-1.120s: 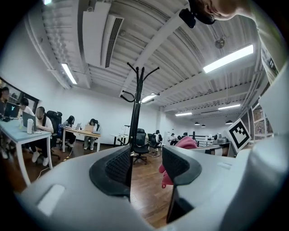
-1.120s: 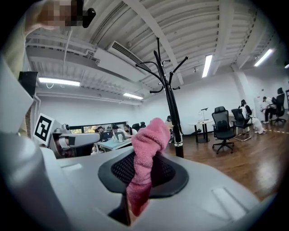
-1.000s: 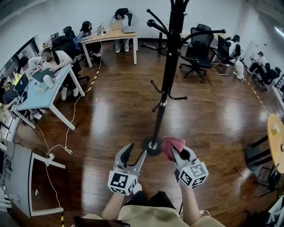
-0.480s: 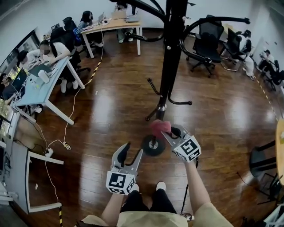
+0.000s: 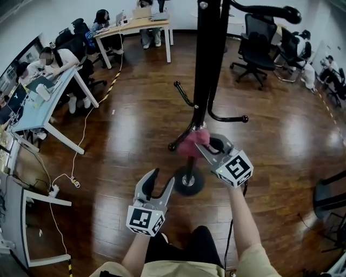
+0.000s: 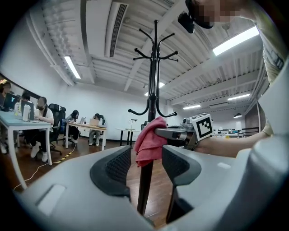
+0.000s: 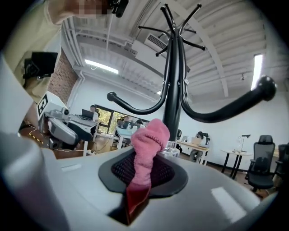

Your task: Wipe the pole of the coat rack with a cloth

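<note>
The black coat rack pole (image 5: 207, 70) rises from a round base (image 5: 188, 182) on the wood floor. A pink cloth (image 5: 192, 143) is pressed against the pole's lower part, just under the low hooks. My right gripper (image 5: 206, 144) is shut on the cloth, which bunches up out of its jaws (image 7: 146, 149) in front of the pole (image 7: 173, 94). My left gripper (image 5: 163, 178) hangs open to the left of the base, holding nothing. In the left gripper view, the pole (image 6: 151, 85) and the cloth (image 6: 148, 141) show between its open pads (image 6: 112, 169).
Curved hooks (image 5: 227, 117) stick out from the pole at knee height and a long arm (image 5: 265, 11) higher up. Desks with seated people (image 5: 51, 59) line the left and back. Office chairs (image 5: 256, 40) stand at the back right. A cable (image 5: 70, 173) trails across the floor on the left.
My right gripper has lifted the pink cloth from beside the base up onto the lower pole. The head view has come closer to the rack. The left gripper stays open, low.
</note>
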